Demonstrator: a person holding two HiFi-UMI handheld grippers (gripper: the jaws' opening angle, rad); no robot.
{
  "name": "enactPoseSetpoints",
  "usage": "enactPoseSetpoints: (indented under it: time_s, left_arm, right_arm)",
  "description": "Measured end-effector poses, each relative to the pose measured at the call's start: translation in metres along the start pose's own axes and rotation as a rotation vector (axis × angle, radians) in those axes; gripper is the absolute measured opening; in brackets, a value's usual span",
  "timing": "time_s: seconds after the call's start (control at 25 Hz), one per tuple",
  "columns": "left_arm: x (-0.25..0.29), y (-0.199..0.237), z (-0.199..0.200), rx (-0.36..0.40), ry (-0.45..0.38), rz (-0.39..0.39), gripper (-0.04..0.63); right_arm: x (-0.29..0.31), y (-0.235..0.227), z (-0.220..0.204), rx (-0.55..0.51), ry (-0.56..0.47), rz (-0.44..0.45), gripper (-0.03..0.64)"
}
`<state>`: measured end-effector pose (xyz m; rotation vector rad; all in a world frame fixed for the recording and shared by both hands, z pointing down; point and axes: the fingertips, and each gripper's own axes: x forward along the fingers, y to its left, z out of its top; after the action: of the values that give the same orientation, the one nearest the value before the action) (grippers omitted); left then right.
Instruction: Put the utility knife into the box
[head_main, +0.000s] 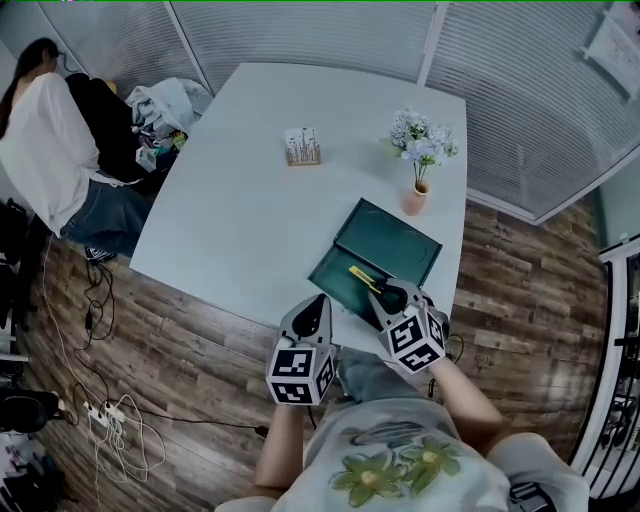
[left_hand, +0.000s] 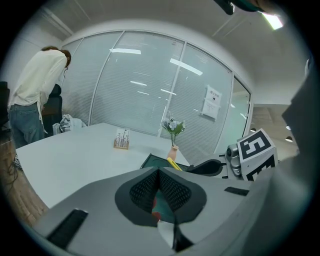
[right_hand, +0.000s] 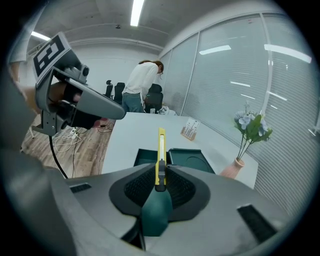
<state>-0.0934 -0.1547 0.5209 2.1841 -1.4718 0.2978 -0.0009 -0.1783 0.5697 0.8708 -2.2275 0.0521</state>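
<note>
Your right gripper (right_hand: 160, 175) had its fingers (right_hand: 136, 187) closed on the yellow utility knife (right_hand: 161, 150). The knife's tip pointed forward above the open dark green box (right_hand: 192, 160) on the white table (right_hand: 127, 132). Your left gripper (right_hand: 112, 109) hung at the upper left, well apart. A pink vase (right_hand: 231, 171) of flowers stood to the right of the box.

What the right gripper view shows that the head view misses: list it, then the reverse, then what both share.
Right gripper view only: a close look at the right gripper's jaws shut on the yellow utility knife, plus the ceiling lights.
Head view only: that gripper's marker cube and the holder's flower-print shirt.
Both: the knife, the open green box on the white table, the vase of flowers, the small wooden stand, and a person in a white top.
</note>
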Motion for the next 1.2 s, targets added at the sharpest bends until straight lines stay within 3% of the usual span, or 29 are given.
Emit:
enactPoseSetpoints:
  time_s: [1.2]
  left_arm:
    - [0.028,0.027,0.002,0.014,0.071,0.003,0.002]
  right_arm:
    - [0.056,0.002,-0.036,0.025,0.155,0.055,0.072]
